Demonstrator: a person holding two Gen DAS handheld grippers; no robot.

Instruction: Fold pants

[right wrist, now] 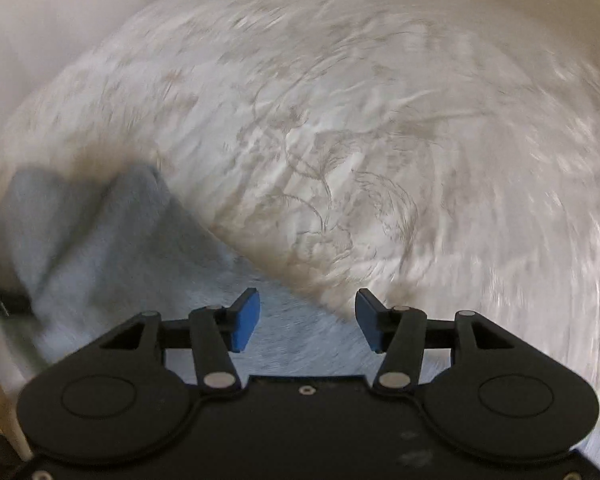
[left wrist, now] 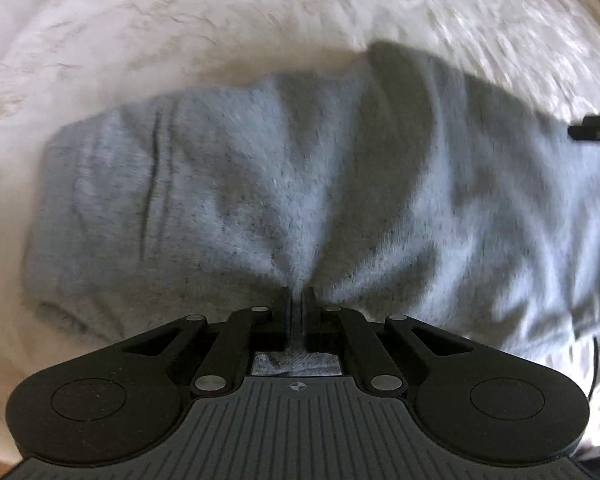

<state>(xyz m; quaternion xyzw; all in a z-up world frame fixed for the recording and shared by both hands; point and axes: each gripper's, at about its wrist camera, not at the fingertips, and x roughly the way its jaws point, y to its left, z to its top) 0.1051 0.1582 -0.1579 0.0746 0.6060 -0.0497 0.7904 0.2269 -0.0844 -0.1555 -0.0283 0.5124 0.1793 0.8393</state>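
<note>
Left gripper [left wrist: 298, 308] pinched; right gripper [right wrist: 308, 320] agape.

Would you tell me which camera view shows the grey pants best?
The left wrist view: the grey pants fill its middle, with the shut left gripper pinching a fold. The right wrist view catches only a blurred part at lower left, beneath the open right gripper.

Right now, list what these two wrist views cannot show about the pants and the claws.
- Grey pants: the right end is cut off by the left wrist view's edge.
- Pinched fold: hidden between the left claw's shut pads.
- Right claw: only a blurred tip shows in the left wrist view.
- Bedspread pattern: smeared by motion blur in the right wrist view.
- Pants' waistband and cuffs: not told apart in either view.
</note>
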